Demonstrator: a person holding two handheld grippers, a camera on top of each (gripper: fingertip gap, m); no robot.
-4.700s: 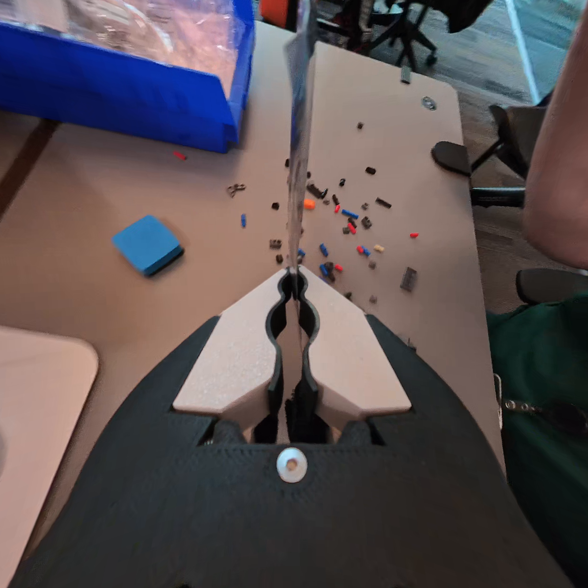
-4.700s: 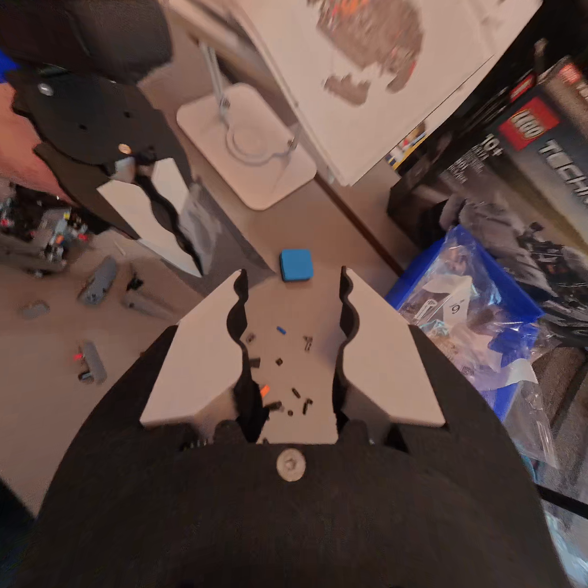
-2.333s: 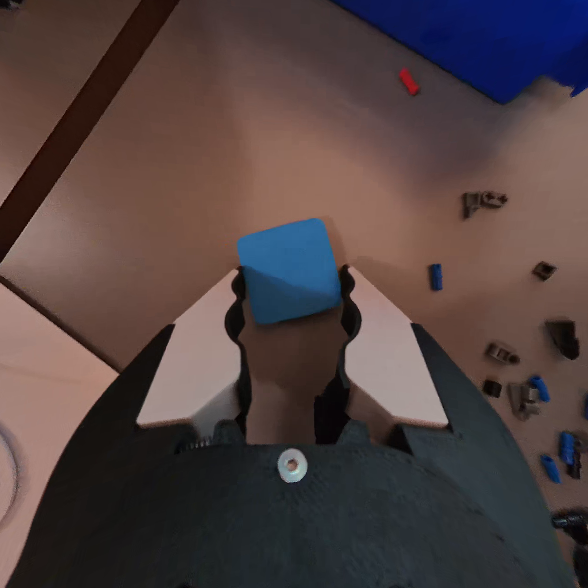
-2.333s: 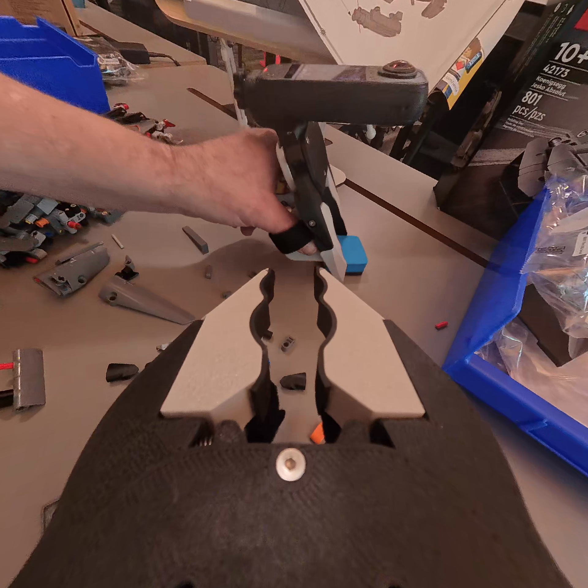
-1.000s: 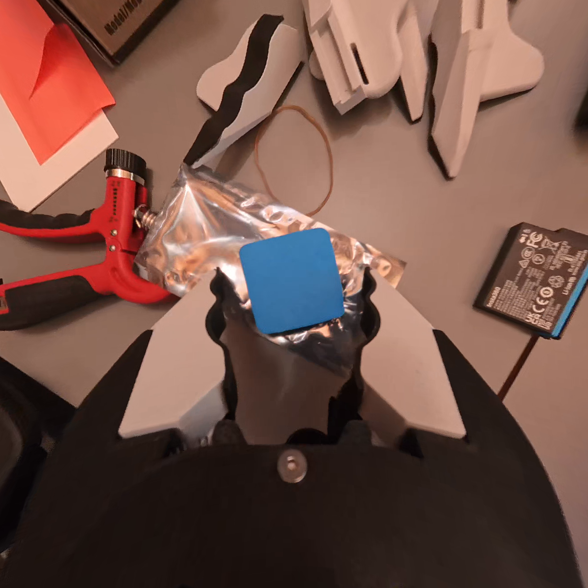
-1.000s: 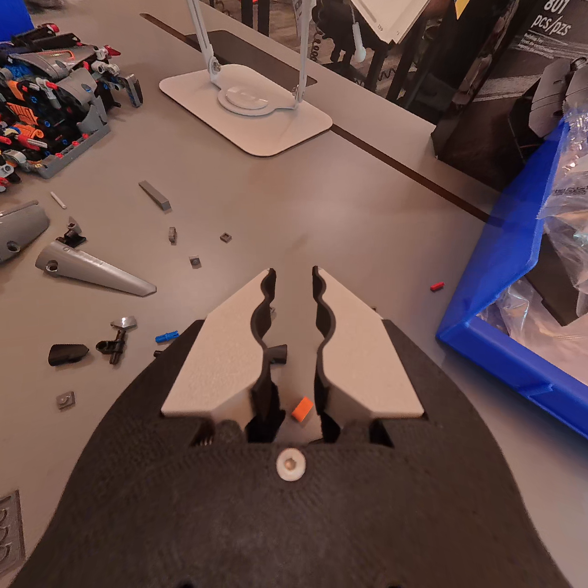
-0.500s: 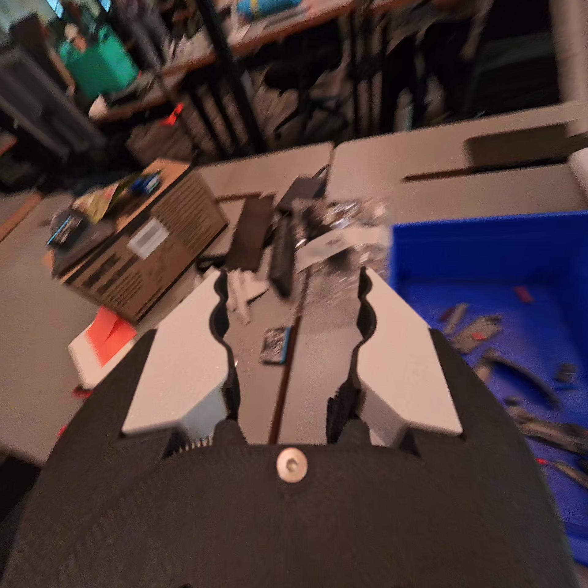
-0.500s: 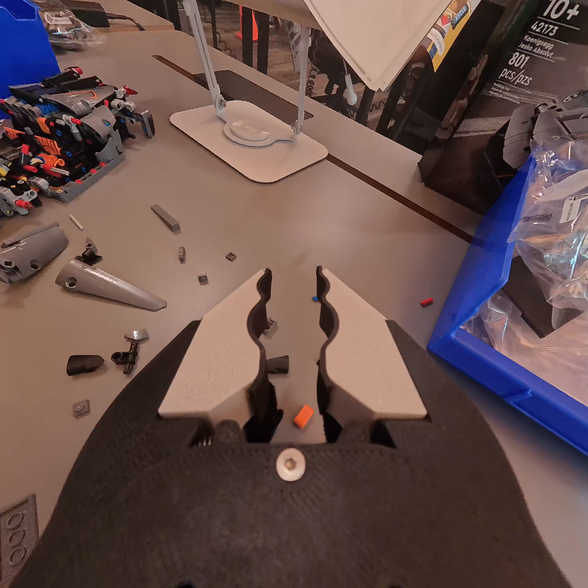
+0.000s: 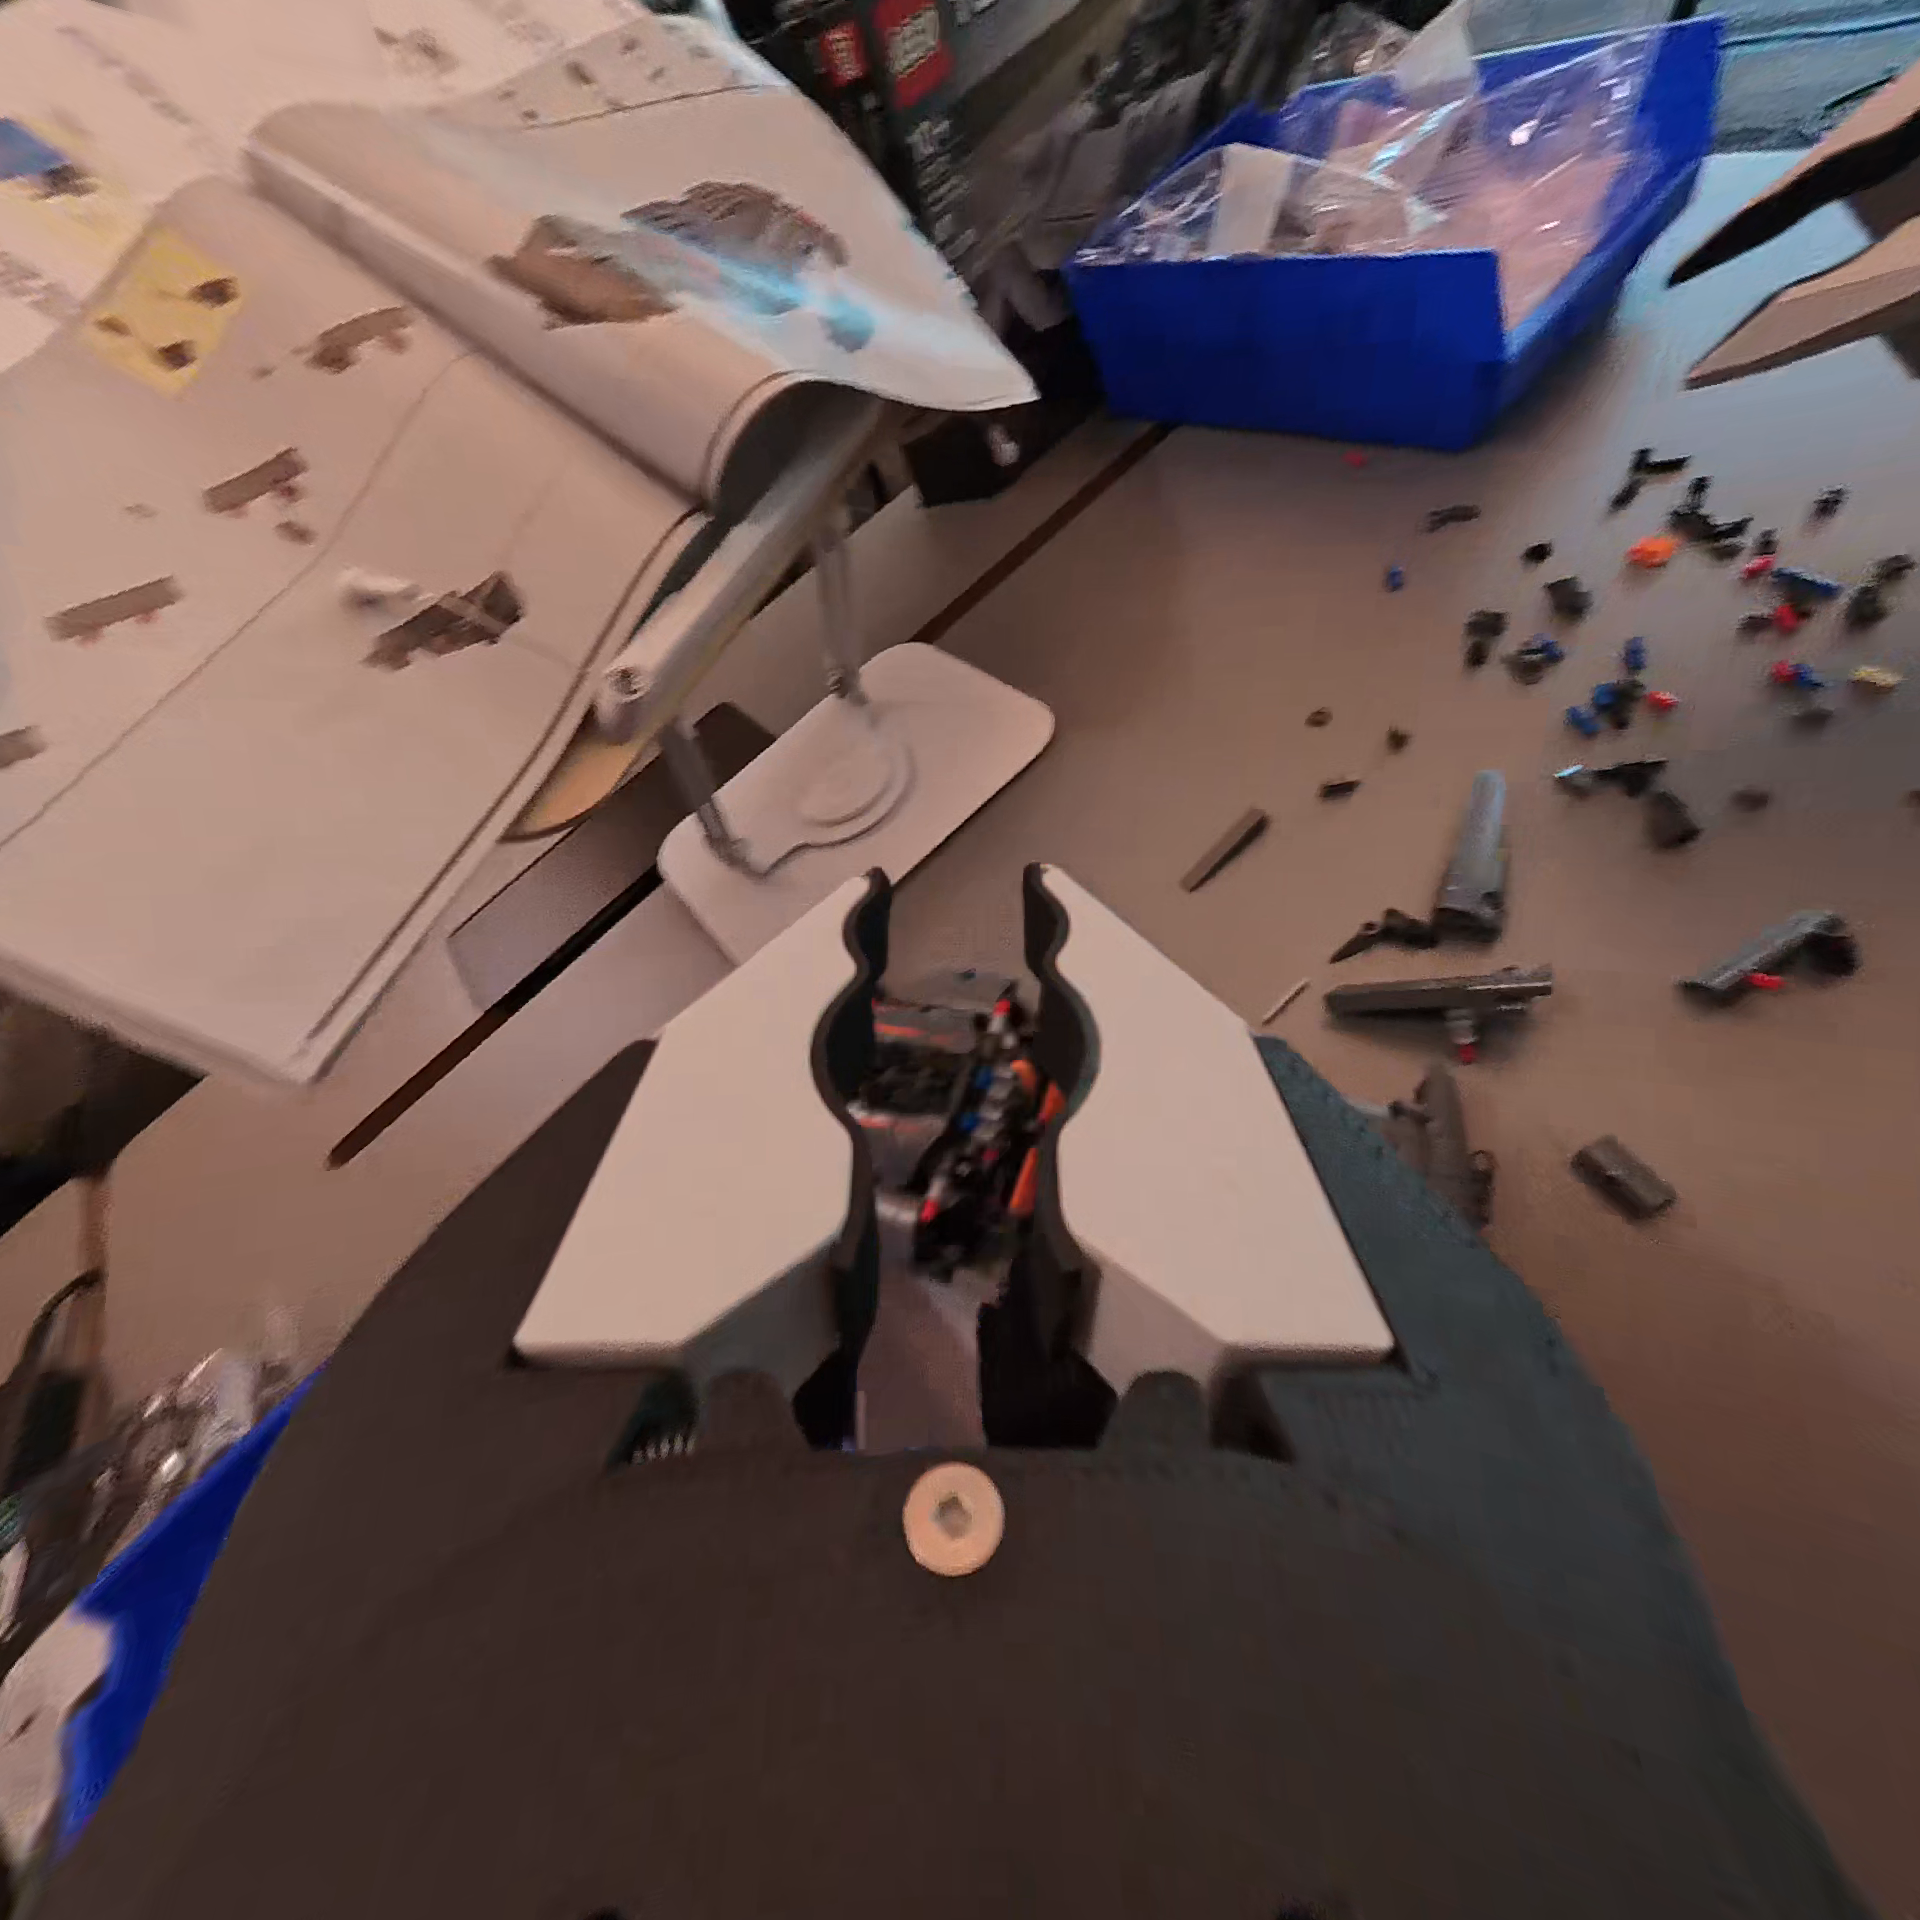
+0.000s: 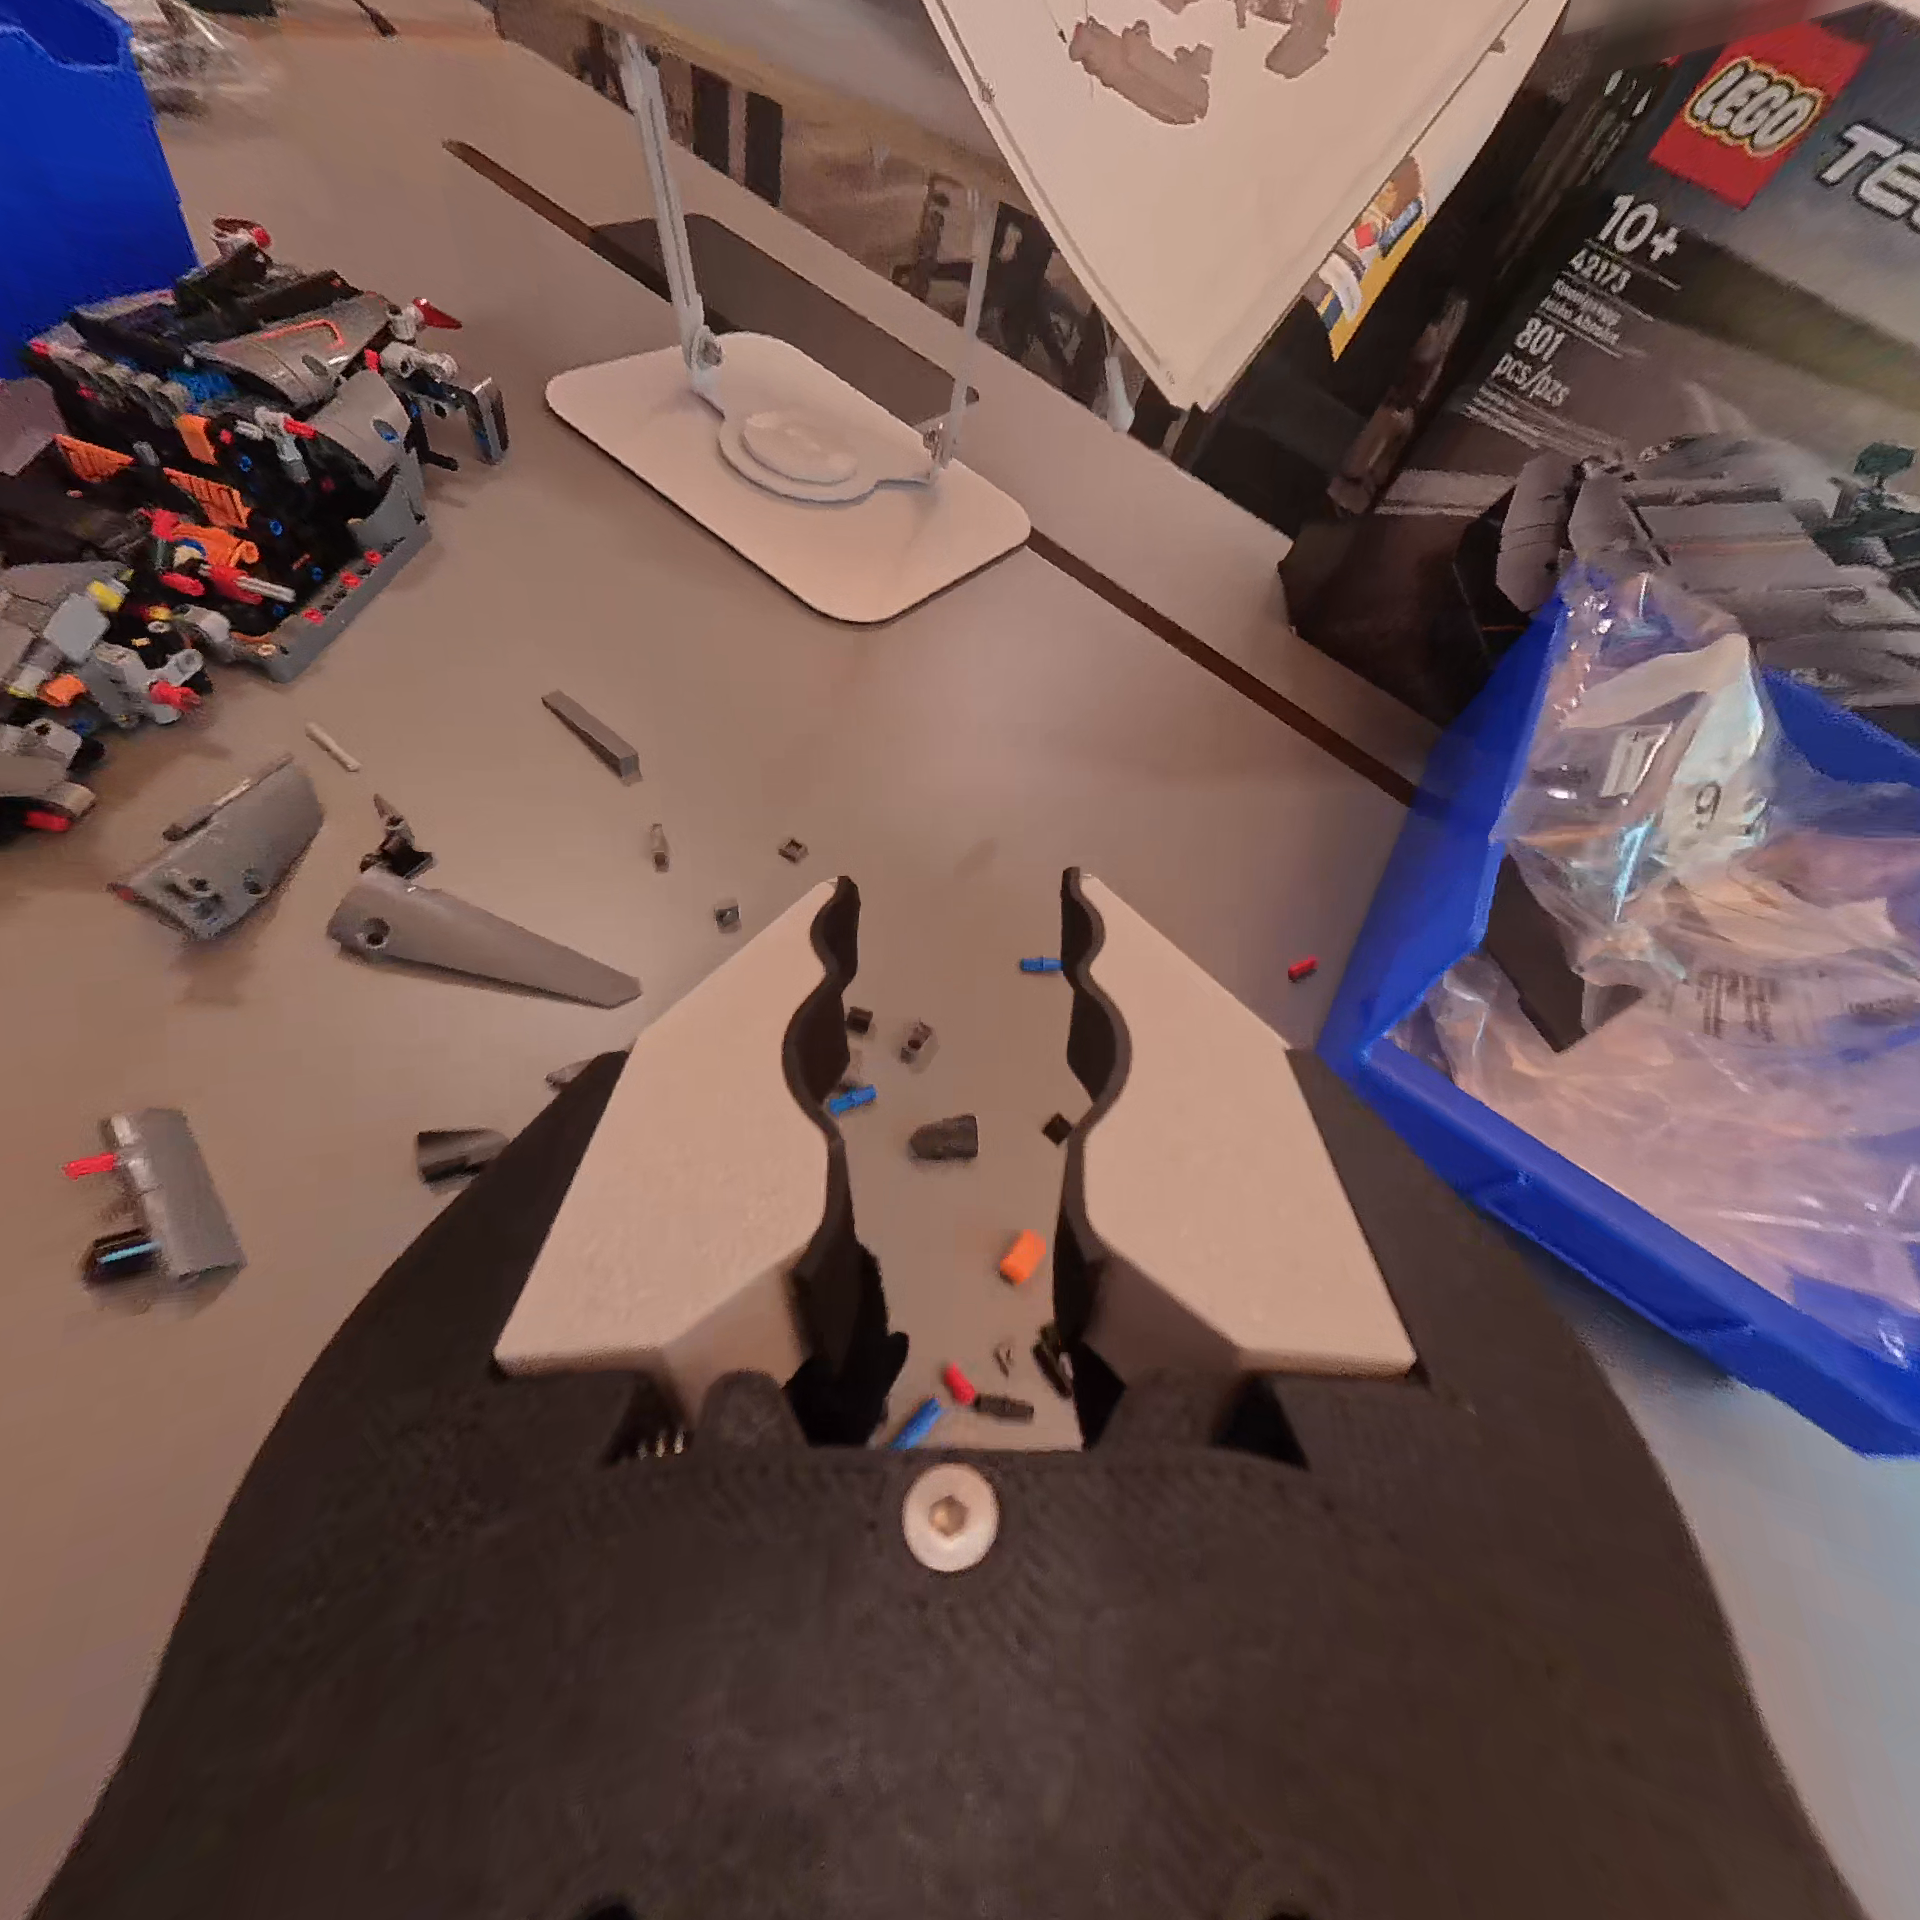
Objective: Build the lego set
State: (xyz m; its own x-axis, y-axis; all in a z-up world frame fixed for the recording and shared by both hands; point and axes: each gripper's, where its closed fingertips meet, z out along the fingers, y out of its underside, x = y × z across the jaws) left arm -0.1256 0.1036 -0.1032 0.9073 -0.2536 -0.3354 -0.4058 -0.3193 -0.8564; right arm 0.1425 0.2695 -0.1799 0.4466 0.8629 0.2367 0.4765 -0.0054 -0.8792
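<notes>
In the left wrist view my left gripper (image 9: 961,881) hangs above the table with its jaws a little apart and nothing in them. The partly built dark Lego model (image 9: 961,1101) shows through the gap, below the fingers. In the right wrist view the model (image 10: 208,468) sits at the far left of the table. My right gripper (image 10: 958,881) is open and empty, low over scattered small pieces: an orange piece (image 10: 1023,1255), a blue pin (image 10: 852,1098) and a black piece (image 10: 943,1138). The right gripper's fingers (image 9: 1818,260) also show at the top right of the left wrist view.
An instruction booklet (image 9: 416,416) rests on a white stand (image 10: 790,468). A blue bin (image 10: 1558,1195) of bagged parts stands at the right, with the set's box (image 10: 1662,312) behind it. Grey panels (image 10: 468,945) and more small parts (image 9: 1662,665) lie loose on the table. Left tips to right tips: about 35 centimeters. The black piece (image 10: 943,1138) lies around 12 centimeters away from my right fingertips. The left camera catches it too, in the left wrist view (image 9: 1558,590).
My left gripper let go of the blue foam square on another table, swung back over the model, and its jaws narrowed. My right gripper opened wider over the small pieces.
</notes>
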